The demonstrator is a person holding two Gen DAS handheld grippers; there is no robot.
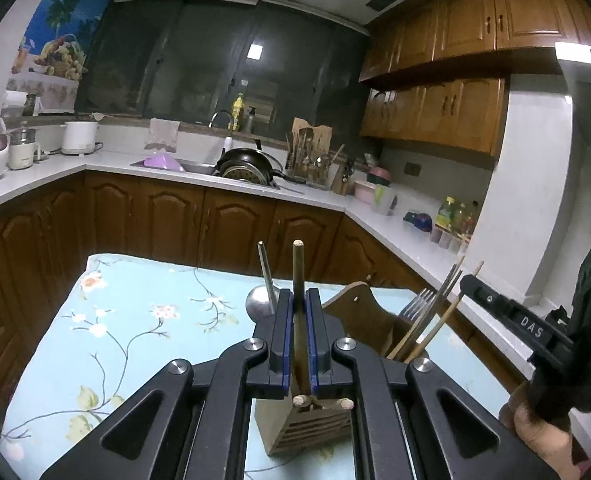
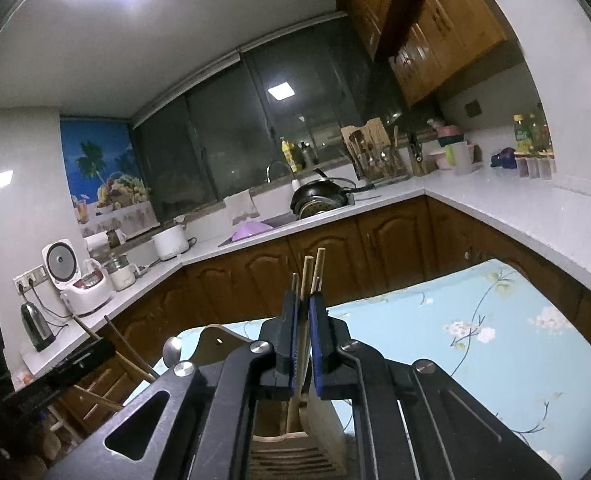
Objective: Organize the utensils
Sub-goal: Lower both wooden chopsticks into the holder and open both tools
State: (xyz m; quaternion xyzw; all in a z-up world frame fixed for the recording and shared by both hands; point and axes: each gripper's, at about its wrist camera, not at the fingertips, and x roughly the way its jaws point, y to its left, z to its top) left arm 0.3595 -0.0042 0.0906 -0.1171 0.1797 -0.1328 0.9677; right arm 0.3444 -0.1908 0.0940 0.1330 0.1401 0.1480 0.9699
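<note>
My left gripper [image 1: 299, 300] is shut on a wooden chopstick [image 1: 298, 276] that stands upright over the wooden utensil holder [image 1: 307, 428]. The holder sits on the floral blue tablecloth [image 1: 135, 320]. A metal spoon [image 1: 260, 302] stands just left of the fingers. Forks [image 1: 415, 306] and more chopsticks [image 1: 435, 320] lean in the holder's right side. My right gripper [image 2: 304, 312] is shut on several chopsticks [image 2: 309, 276] above the same holder [image 2: 295, 440]. The right gripper's body shows in the left wrist view [image 1: 535, 332].
White counters [image 1: 215, 180] with brown cabinets run around the room. A sink holds a black wok [image 1: 247, 162]. A rice cooker [image 2: 81, 284] and a kettle [image 2: 35, 326] stand at the left. Bottles [image 1: 455, 220] line the right counter. The tablecloth also shows in the right wrist view [image 2: 495, 340].
</note>
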